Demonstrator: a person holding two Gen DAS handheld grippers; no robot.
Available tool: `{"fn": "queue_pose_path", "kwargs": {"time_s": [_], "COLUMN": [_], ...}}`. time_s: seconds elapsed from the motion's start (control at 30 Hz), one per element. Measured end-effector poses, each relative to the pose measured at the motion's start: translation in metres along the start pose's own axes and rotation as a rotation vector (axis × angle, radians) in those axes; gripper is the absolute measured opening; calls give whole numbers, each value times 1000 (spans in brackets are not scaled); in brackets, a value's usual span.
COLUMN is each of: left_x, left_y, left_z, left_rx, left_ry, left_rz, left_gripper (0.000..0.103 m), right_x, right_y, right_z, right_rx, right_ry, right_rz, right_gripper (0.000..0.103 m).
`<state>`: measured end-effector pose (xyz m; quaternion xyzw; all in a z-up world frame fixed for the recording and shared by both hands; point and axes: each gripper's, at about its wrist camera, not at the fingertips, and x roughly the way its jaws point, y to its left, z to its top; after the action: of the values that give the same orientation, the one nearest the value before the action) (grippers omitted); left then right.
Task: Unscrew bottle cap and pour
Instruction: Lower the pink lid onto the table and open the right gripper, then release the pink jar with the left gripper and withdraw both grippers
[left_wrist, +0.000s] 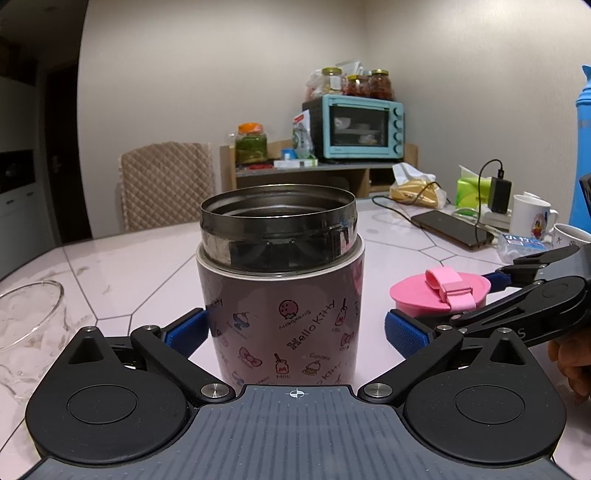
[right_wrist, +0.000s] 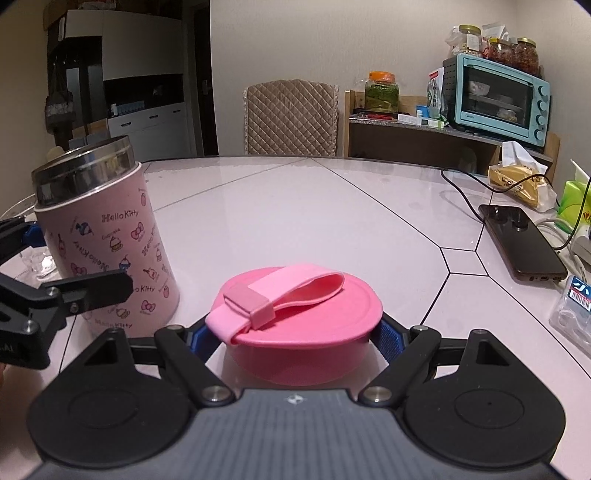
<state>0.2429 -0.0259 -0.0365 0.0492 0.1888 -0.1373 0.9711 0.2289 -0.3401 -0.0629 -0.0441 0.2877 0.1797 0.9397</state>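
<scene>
A pink Hello Kitty bottle (left_wrist: 282, 314) stands upright on the table with its steel mouth open and no cap on it; it also shows in the right wrist view (right_wrist: 110, 243). My left gripper (left_wrist: 295, 332) is open around it; the left pad is close to its wall, the right pad stands apart. My right gripper (right_wrist: 295, 332) is shut on the pink cap (right_wrist: 301, 314), which has a pink strap on top and sits at or just above the tabletop, right of the bottle. The cap also shows in the left wrist view (left_wrist: 439, 293).
A clear glass bowl (left_wrist: 26, 325) sits left of the bottle. A phone (right_wrist: 521, 243) on a cable, tissue packs, white mugs (left_wrist: 532, 218) and a blue flask (left_wrist: 581, 155) crowd the right side. A chair (right_wrist: 291, 118) and shelf with toaster oven (right_wrist: 498, 96) stand behind.
</scene>
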Motion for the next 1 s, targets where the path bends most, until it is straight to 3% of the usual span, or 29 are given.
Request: {"fn": "queue_pose_path", "kwargs": {"time_s": [1.0], "left_x": [0], "left_y": [-4], "left_z": [-1], "left_rx": [16], "left_ry": [21], "left_rz": [-8], "left_gripper": [103], "right_x": [-7], "right_y": [5], "right_z": [-4], "right_rx": [-37], "right_ry": [27], "right_rz": [6], "right_gripper": [98]}}
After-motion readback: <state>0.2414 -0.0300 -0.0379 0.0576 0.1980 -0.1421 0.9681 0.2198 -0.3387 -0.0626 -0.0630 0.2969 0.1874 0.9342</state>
